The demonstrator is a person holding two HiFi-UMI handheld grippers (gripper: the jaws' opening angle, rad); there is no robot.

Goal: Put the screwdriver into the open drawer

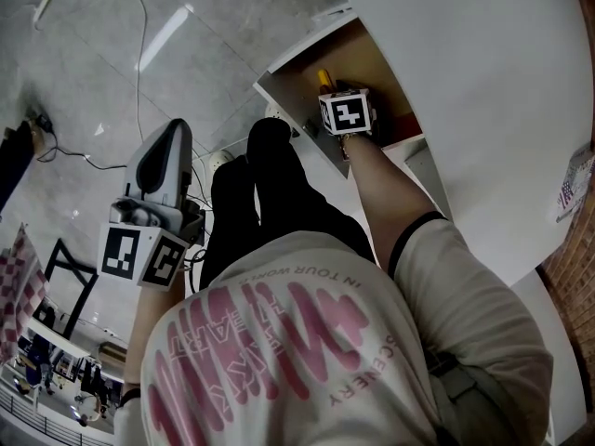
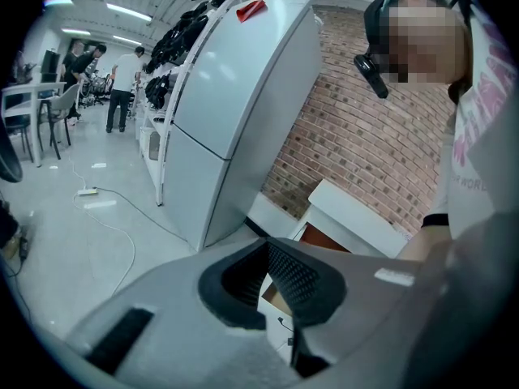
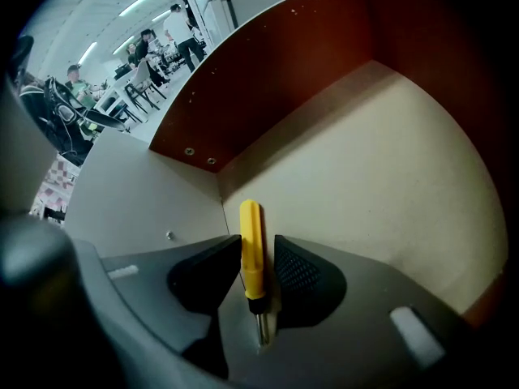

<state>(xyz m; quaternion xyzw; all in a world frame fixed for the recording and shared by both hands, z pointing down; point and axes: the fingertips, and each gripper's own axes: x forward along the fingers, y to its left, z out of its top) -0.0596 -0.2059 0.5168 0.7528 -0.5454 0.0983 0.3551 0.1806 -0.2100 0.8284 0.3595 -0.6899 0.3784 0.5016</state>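
The yellow-handled screwdriver [image 3: 252, 250] lies along the pale floor of the open drawer [image 3: 365, 160], close to the drawer's left wall, with its metal tip pointing back at the camera. My right gripper [image 3: 258, 245] reaches steeply down into the drawer and is open. Its black pads stand on either side of the handle, with a small gap on the right. In the head view the screwdriver's handle [image 1: 323, 77] shows just above the right gripper's marker cube [image 1: 346, 111], inside the drawer [image 1: 297, 124]. My left gripper [image 1: 172, 133] hangs off to the left over the floor, shut and empty.
A white cabinet top [image 1: 483, 91] overhangs the drawer on the right. A cable [image 1: 139, 45] runs over the grey floor. In the left gripper view a white fridge [image 2: 235, 96] stands before a brick wall [image 2: 365, 152], and people [image 2: 122, 79] stand far back.
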